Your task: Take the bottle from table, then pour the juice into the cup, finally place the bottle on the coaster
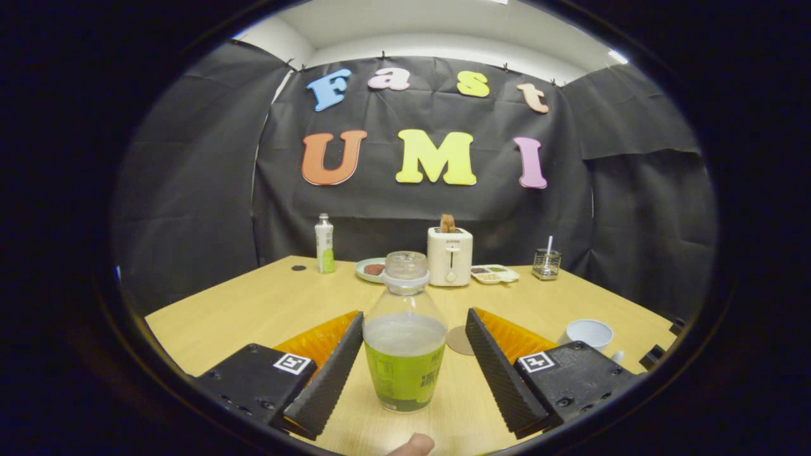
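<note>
1. The bottle (405, 335) stands upright on the bench (253, 304), low in the centre of the frame.
2. The claw (413, 339) is spread wide, one finger each side of the bottle, neither touching.
3. The coaster (459, 341) lies just right of the bottle; the cup (589, 332) sits further right.

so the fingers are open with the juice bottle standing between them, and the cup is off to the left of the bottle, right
Not quite. In the gripper view the gripper is open, with the bottle upright on the table between its fingers, left finger close, right apart. But the cup stands to the bottle's right, beyond the right finger, not the left.
</note>
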The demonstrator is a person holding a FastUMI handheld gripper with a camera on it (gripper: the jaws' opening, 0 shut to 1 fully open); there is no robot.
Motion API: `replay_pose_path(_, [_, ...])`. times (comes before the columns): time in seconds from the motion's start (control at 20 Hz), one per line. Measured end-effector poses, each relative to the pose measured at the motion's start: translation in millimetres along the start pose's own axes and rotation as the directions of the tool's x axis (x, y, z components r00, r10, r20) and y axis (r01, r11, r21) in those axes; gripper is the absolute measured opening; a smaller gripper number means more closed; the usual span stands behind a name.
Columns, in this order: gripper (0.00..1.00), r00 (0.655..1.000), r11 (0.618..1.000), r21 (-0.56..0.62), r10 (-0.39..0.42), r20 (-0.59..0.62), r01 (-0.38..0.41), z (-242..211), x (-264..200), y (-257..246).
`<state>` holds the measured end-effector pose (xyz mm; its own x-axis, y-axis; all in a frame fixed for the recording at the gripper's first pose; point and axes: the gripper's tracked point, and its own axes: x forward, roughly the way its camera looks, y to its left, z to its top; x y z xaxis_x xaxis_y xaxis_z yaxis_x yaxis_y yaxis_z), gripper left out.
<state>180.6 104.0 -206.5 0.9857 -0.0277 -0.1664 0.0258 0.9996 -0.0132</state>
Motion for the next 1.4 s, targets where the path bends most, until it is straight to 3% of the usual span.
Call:
replay_pose_path(0.35, [1.0,1.0,0.999,-0.051,-0.008,-0.004,0.008,-18,14,13])
replay_pose_path(0.5, [0.86,1.0,0.999,-0.039,-0.021,0.02,0.021,-18,23,14])
replay_pose_path(0.7, [0.81,1.0,0.997,-0.077,-0.008,-0.007,0.007,-16,20,15])
replay_pose_path(1.1, [0.81,0.998,0.989,0.138,0.061,-0.014,-0.058,28,-4,7])
replay_pose_path(1.4, [0.8,0.994,0.939,0.326,0.11,0.023,-0.111,68,-22,-2])
